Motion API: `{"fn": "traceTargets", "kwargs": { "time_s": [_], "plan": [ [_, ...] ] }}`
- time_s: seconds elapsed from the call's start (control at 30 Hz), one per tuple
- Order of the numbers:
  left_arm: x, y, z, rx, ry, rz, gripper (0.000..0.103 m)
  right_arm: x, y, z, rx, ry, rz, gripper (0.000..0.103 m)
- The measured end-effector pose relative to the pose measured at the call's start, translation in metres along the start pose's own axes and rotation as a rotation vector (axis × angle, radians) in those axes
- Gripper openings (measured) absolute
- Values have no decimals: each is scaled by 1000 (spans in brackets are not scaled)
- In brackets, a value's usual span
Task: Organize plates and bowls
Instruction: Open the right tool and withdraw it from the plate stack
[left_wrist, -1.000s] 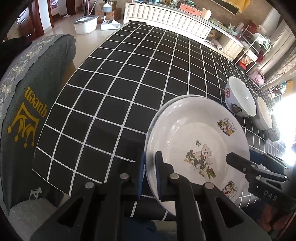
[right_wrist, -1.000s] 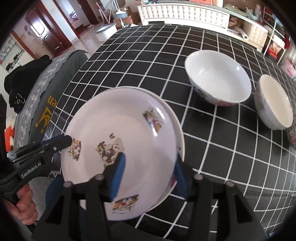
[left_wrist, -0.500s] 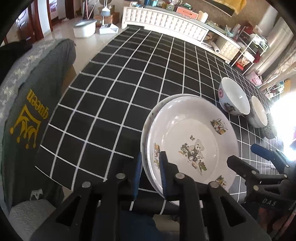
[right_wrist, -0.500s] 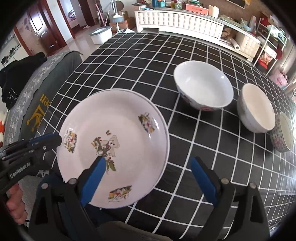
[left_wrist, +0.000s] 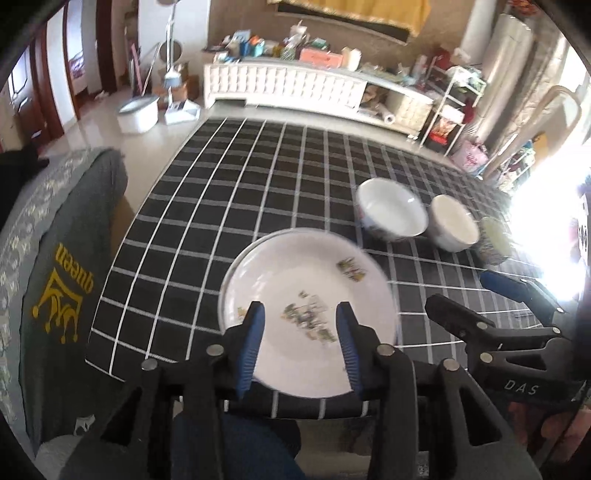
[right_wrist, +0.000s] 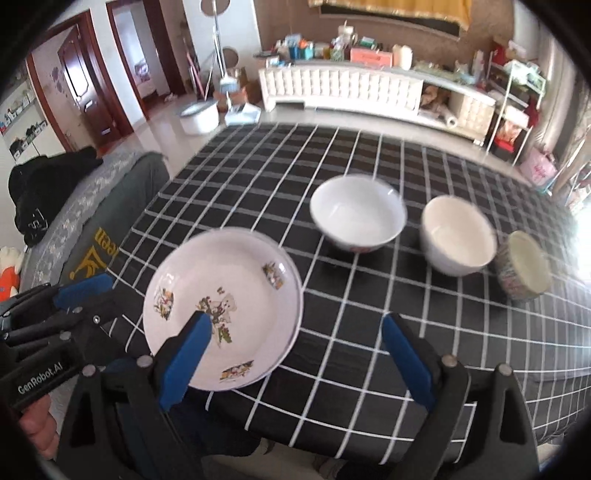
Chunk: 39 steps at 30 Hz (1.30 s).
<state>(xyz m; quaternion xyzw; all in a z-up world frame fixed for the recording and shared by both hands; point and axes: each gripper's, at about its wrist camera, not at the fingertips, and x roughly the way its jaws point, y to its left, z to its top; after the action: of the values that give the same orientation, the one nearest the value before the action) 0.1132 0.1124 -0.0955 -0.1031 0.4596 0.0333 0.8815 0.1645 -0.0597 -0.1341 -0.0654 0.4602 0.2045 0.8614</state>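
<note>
A white plate with a bear picture (left_wrist: 306, 295) (right_wrist: 221, 306) lies stacked on another plate at the near edge of the black checked table (left_wrist: 258, 192). Only the lower plate's rim shows. Three bowls stand in a row to the right: a large white bowl (right_wrist: 356, 218) (left_wrist: 391, 210), a medium white bowl (right_wrist: 458, 234) (left_wrist: 454, 227) and a small patterned bowl (right_wrist: 524, 266) (left_wrist: 493, 240). My left gripper (left_wrist: 299, 325) is open and empty above the plates' near rim. My right gripper (right_wrist: 295, 328) is open and empty, just right of the plates.
A grey chair cover with yellow "queen" lettering (left_wrist: 62, 280) hangs left of the table. A white cabinet (right_wrist: 369, 88) and a shelf rack (right_wrist: 517, 96) stand behind the table. A white tub (right_wrist: 197, 116) sits on the floor at the far left.
Both grippers have let go of the plates, opened and pulled back and up. The plates now lie flat on the table.
</note>
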Motion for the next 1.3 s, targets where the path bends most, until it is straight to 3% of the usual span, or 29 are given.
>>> {"fn": "traceTargets", "kwargs": {
  "time_s": [0.37, 0.57, 0.63, 0.8, 1.0, 1.3],
  "plan": [
    [-45, -59, 8, 159, -112, -7, 39, -61, -24, -5, 55, -115, 17, 95],
    [-57, -76, 15, 189, -157, -31, 41, -81, -35, -4, 59, -152, -47, 95],
    [-59, -83, 20, 209, -169, -38, 64, -87, -40, -1, 53, -167, -67, 95],
    [-55, -88, 38, 215, -185, -37, 82, -92, -55, 10, 57, -163, -73, 95],
    [-46, -89, 61, 216, -161, -32, 91, -87, -68, 32, 54, -138, -84, 95],
    [-13, -85, 97, 194, -70, -32, 91, -60, -85, 67, 103, -50, -14, 95]
  ]
}}
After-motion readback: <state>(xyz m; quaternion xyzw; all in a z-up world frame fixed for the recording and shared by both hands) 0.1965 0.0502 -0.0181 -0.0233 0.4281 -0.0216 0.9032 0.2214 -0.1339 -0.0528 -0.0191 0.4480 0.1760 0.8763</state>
